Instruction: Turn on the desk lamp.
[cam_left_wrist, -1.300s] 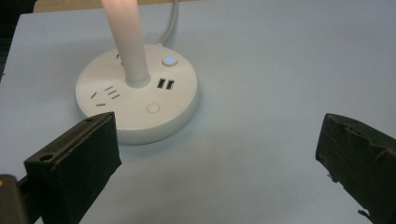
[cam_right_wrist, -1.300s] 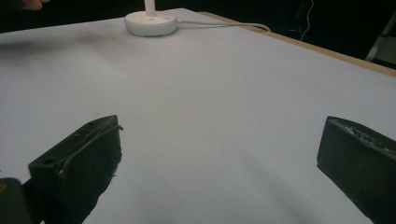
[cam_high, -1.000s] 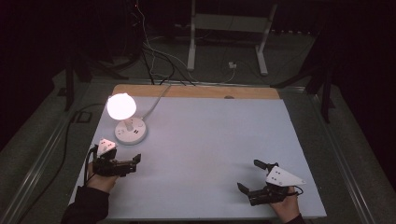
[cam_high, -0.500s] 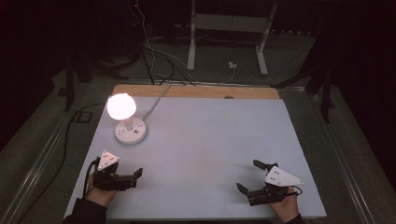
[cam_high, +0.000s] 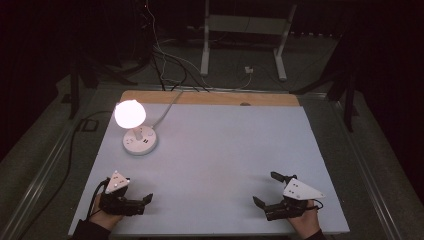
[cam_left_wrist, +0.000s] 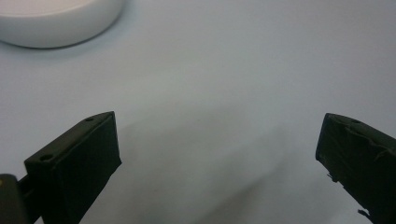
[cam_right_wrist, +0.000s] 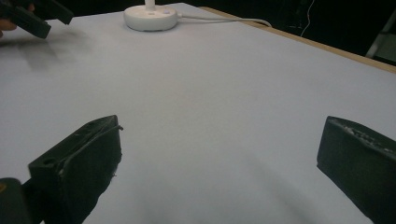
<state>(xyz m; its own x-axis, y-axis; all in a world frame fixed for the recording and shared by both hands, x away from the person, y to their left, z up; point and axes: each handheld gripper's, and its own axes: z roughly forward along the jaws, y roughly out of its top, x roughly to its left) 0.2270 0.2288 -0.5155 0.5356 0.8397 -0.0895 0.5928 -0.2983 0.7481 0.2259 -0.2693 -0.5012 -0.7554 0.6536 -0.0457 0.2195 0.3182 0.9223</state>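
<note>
Tabletop: a pale grey-white rectangular tabletop (cam_high: 215, 150) with a wooden strip along its 12 o'clock edge is seen.
Lamp: a lit white globe lamp on a round white base (cam_high: 139, 142) is placed toward 10 o'clock, its white cord run off to 12 o'clock.
Left claw (cam_high: 145, 201): held at 7 o'clock, jaws spread wide, nothing gripped.
Right claw (cam_high: 267, 189): held at 5 o'clock, jaws parted wide, nothing gripped.

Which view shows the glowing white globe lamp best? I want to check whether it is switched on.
The high view: the glowing white globe lamp shines there above its round white base, cable trailing back. The right gripper view gives the base and stem, cut off below the globe. The left gripper view catches just an edge of the base.
</note>
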